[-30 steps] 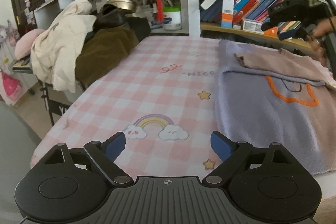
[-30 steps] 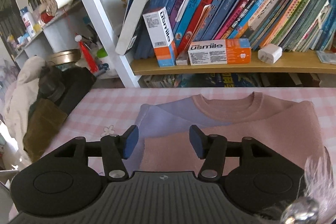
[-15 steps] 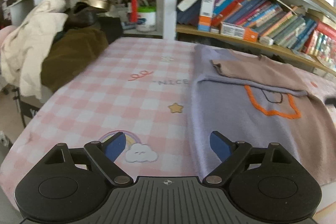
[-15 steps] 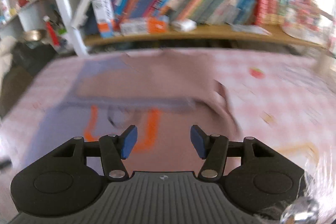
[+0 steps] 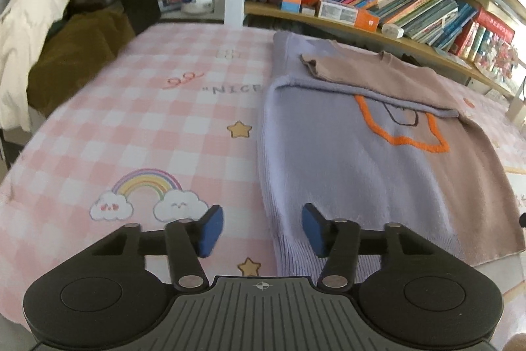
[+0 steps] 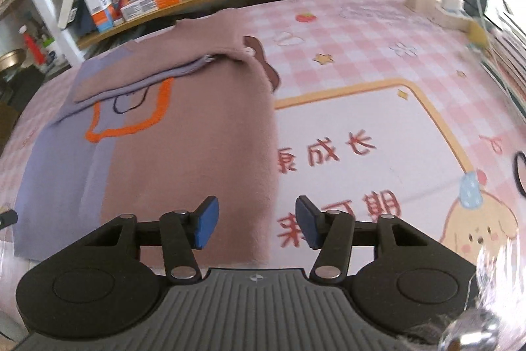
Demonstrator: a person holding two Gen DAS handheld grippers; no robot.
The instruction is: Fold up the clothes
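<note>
On the pink checked tablecloth (image 5: 157,127), a soft purple and brown sweater (image 5: 345,160) lies flat, its sleeves folded across the chest, its bottom hem at the near edge. The left gripper (image 5: 261,231) hangs over the sweater's purple hem corner, fingers spread and holding nothing. The right gripper (image 6: 253,226) hangs over the brown hem corner, spread and holding nothing too.

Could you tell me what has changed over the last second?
The right gripper pulled back from the sweater's collar to its right hem corner; the left gripper shifted right to the left hem corner, its jaws narrowing. Both stay open, gripping nothing. The sweater lies unchanged, sleeves folded in.
</note>
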